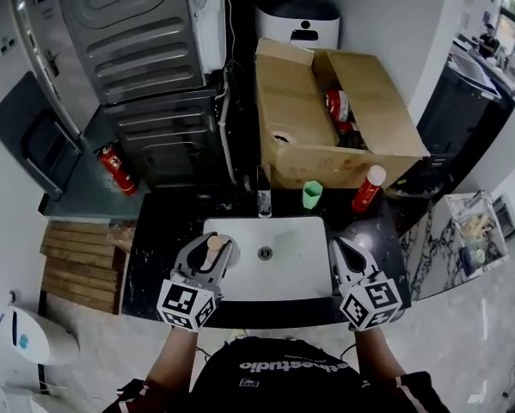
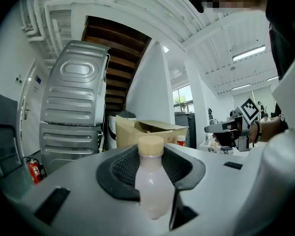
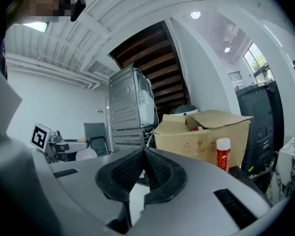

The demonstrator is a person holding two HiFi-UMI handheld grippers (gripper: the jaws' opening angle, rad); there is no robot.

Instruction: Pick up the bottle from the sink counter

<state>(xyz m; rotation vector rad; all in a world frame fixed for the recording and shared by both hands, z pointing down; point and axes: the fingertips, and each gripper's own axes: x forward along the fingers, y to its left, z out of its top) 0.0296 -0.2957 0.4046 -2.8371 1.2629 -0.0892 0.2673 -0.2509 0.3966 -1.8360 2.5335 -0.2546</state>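
Observation:
A small milky-white bottle (image 2: 151, 186) with a tan cap (image 1: 214, 243) stands upright between the pads of my left gripper (image 1: 211, 251), which is shut on its body. The gripper holds it over the left rim of the white sink (image 1: 283, 269). In the left gripper view the black pads (image 2: 118, 168) press on both sides of the bottle. My right gripper (image 1: 338, 248) hovers over the sink's right rim, shut with nothing between its fingers; its pads (image 3: 154, 168) meet. The right gripper view also shows the left gripper (image 3: 49, 141) and the bottle (image 3: 85, 154) far left.
On the dark counter (image 1: 158, 231) behind the sink stand a green cup (image 1: 312, 194), a red bottle with a white cap (image 1: 369, 188) and the faucet (image 1: 264, 198). An open cardboard box (image 1: 326, 119) sits behind them. A metal machine (image 1: 145, 67) stands at back left.

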